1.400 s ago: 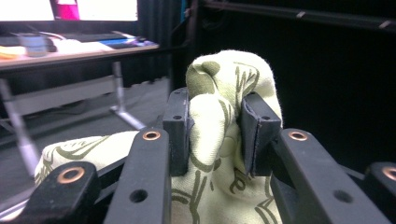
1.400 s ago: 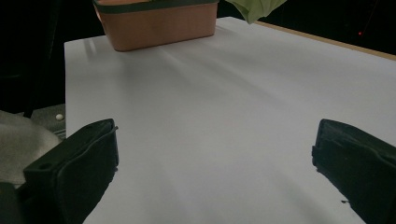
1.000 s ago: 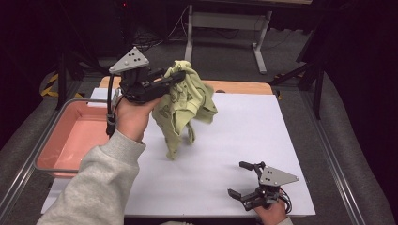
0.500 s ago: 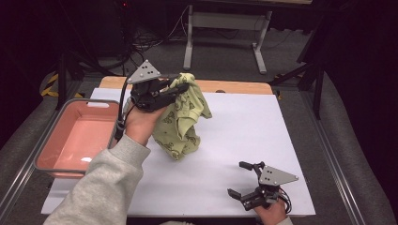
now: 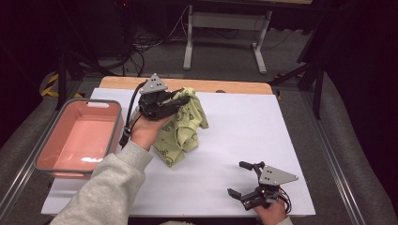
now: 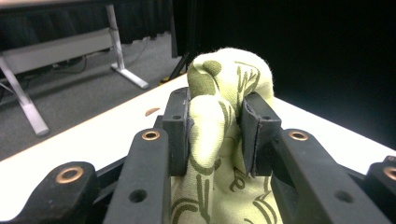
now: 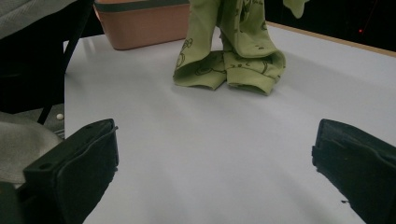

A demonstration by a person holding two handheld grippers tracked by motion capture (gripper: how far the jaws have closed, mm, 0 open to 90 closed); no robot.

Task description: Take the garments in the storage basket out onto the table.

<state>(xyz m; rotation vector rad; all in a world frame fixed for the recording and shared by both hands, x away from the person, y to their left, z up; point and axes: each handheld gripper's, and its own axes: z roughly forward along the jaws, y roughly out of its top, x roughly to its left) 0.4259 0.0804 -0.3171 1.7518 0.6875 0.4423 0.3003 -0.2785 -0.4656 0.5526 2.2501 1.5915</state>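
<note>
The cloth [image 5: 182, 126] is clamped in the left gripper [image 5: 180, 99], its hem touching the sheet [image 5: 244, 122] beside the bin [image 5: 77, 136]. The right gripper [image 5: 243, 180], jaws apart, is best kept clear while the cloth is lowered slowly.

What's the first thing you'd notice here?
The green patterned cloth stands out: the left gripper pinches its top and holds it up near the table's middle, with the bottom folds touching the white table. A pink tub sits at the left edge, and the right gripper waits open near the front.
</note>
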